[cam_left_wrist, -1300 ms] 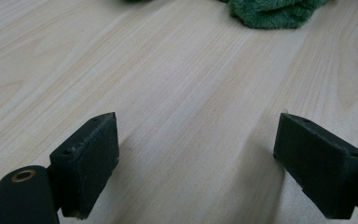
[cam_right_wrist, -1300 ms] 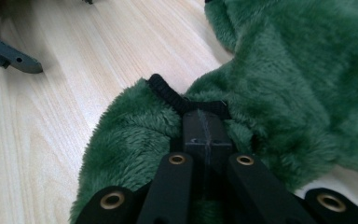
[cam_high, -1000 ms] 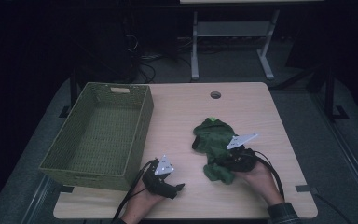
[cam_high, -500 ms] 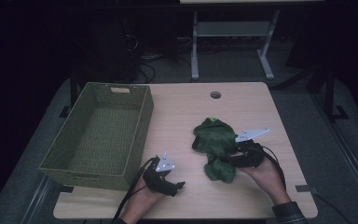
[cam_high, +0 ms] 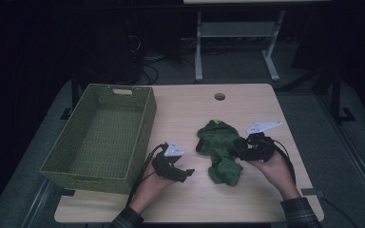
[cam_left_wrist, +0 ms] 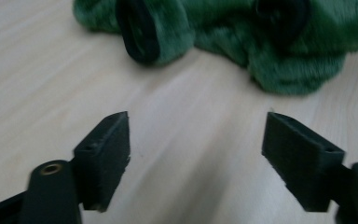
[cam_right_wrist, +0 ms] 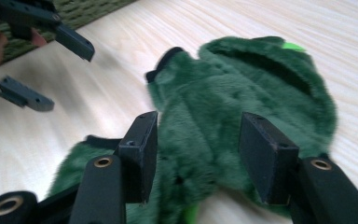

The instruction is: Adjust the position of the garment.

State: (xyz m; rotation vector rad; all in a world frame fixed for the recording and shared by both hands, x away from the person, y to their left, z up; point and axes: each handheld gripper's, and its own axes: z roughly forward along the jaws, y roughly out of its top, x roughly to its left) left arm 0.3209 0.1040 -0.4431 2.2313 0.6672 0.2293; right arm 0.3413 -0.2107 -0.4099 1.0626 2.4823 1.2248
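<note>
While the green plush garment (cam_high: 221, 151) lies crumpled on the wooden table (cam_high: 190, 109), your right gripper (cam_right_wrist: 196, 154) hangs over it, jaws just opening and pressing on nothing. Your left gripper (cam_high: 183, 173), spread yet narrowing, holds nothing beside the woven basket (cam_high: 100, 137).

Dark green plush garment (cam_high: 221, 149) with black cuffs; olive-green woven basket (cam_high: 100, 135); pale wood-grain table (cam_high: 247, 102); black grippers, grey plates
</note>
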